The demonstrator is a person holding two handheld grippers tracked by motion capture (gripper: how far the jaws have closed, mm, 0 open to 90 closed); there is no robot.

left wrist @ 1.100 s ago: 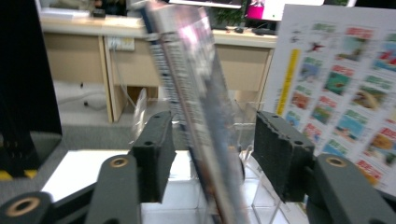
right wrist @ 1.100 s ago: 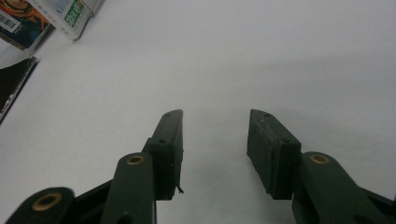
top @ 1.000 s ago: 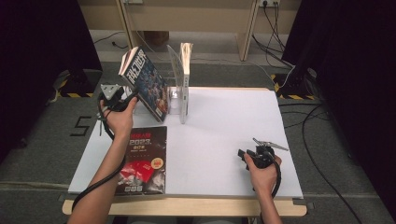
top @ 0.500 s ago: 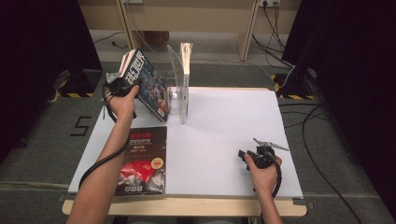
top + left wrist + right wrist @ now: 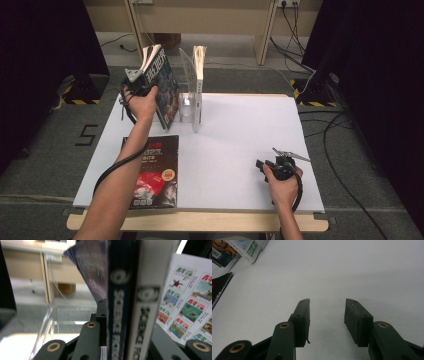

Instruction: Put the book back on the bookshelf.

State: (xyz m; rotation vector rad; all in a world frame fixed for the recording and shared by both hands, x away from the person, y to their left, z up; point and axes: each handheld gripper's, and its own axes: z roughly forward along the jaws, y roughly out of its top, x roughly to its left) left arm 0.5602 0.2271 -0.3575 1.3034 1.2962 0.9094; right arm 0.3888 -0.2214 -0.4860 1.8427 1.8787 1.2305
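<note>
Two thin magazines [image 5: 161, 86] stand upright just left of a clear acrylic book stand [image 5: 186, 106]. My left gripper [image 5: 141, 84] is shut on them from their left edge; its jaws have just been closing with the magazines between them. In the left gripper view both spines [image 5: 120, 302] sit between the jaws of my left gripper [image 5: 130, 317]. A white book [image 5: 199, 75] stands in the stand. My right gripper [image 5: 264, 165] rests low on the white table [image 5: 240, 130] at the front right, open with nothing in it [image 5: 327, 312].
A black and red magazine [image 5: 152, 172] lies flat near the table's front left edge. A back cover with small coloured pictures [image 5: 190, 305] shows beside the held spines. Cables and desk legs lie on the floor behind the table.
My left hand has moved up and to the right, toward the stand, and its jaws have closed on the magazines, which now stand more upright. The right hand has not moved.
</note>
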